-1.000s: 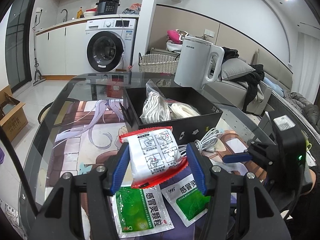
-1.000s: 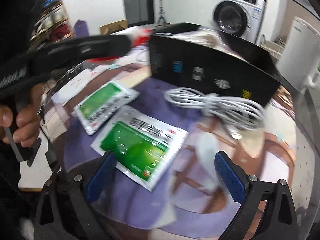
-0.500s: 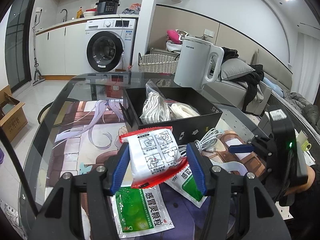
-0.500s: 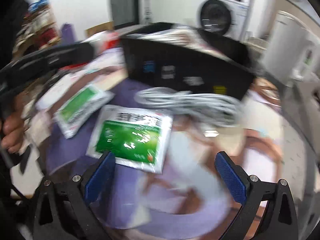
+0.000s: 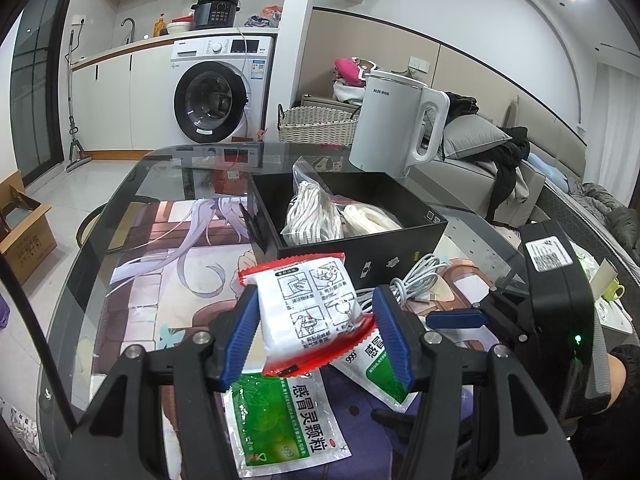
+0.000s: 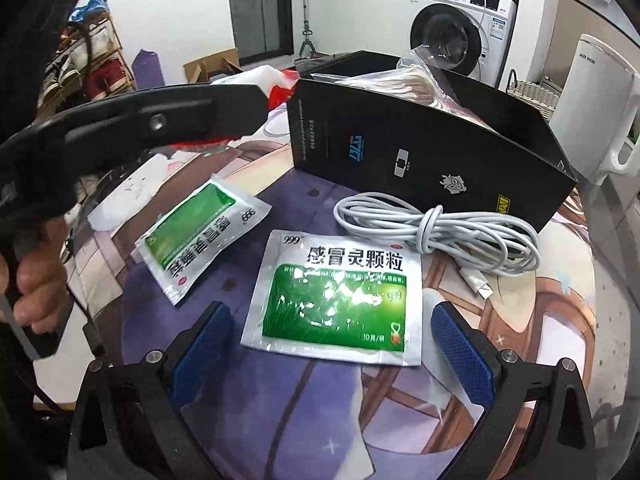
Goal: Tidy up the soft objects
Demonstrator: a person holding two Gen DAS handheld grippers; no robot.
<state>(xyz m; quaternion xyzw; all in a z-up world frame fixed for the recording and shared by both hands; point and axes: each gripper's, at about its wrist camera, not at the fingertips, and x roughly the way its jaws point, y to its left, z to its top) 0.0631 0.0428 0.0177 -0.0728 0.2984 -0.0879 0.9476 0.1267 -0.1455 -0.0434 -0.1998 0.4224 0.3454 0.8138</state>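
Between left gripper [image 5: 316, 332] pads, red-edged packet [image 5: 310, 312] (pictogram instructions), right gripper [image 6: 332, 344] agape over "999" sachet [image 6: 340, 300].

From my right wrist view, the box [image 6: 420, 152] sits upper centre, the coiled cable [image 6: 436, 232] just before it, two sachets [image 6: 340, 300] [image 6: 200, 236] lower centre and left.

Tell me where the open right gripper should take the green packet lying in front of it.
Take the green packet across its left and right side edges, coming from above: it lies flat, squared between the open right gripper fingers, clear of the cable.
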